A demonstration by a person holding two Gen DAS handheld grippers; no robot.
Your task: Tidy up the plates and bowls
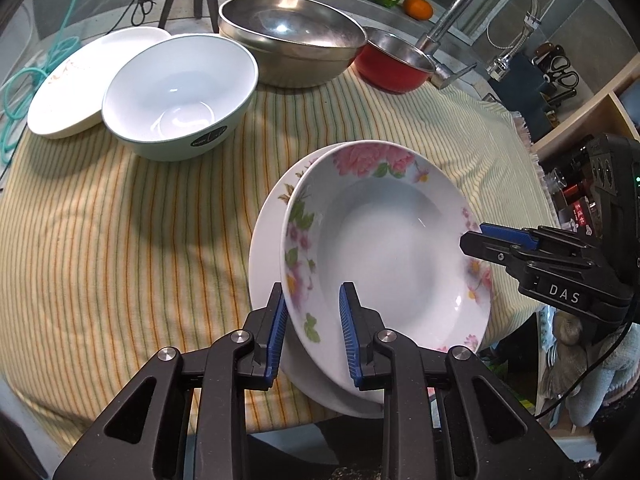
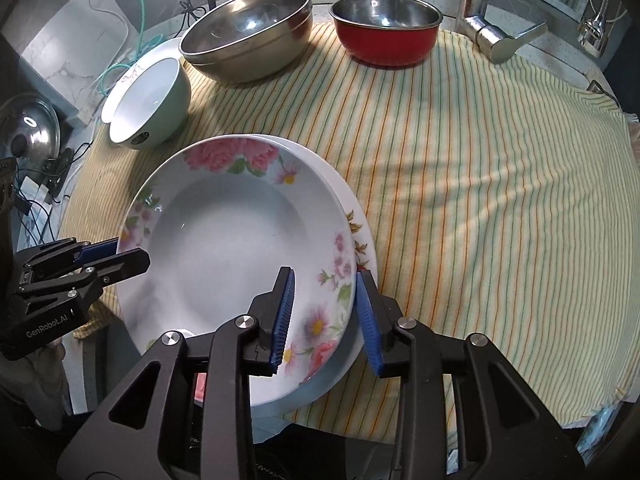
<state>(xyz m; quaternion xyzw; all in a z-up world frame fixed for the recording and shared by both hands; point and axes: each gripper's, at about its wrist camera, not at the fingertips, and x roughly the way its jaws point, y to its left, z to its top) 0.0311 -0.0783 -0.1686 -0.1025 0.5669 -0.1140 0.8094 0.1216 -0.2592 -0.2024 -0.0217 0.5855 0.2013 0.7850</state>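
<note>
A deep floral plate (image 1: 384,256) (image 2: 232,256) sits stacked on a larger white plate (image 1: 266,240) (image 2: 358,216) at the near edge of the striped cloth. My left gripper (image 1: 312,332) straddles the rims of both plates on their left side, jaws apart around them. My right gripper (image 2: 324,320) straddles both rims on the opposite side. Each gripper shows in the other's view (image 1: 492,240) (image 2: 116,256). A mint bowl (image 1: 180,92) (image 2: 148,104) and a white plate (image 1: 68,80) stand at the far left.
A large steel bowl (image 1: 292,36) (image 2: 248,32) and a red steel bowl (image 1: 392,64) (image 2: 386,32) stand at the back. A faucet (image 1: 480,12) (image 2: 480,20) rises at the back right. The striped cloth (image 2: 480,208) covers the counter.
</note>
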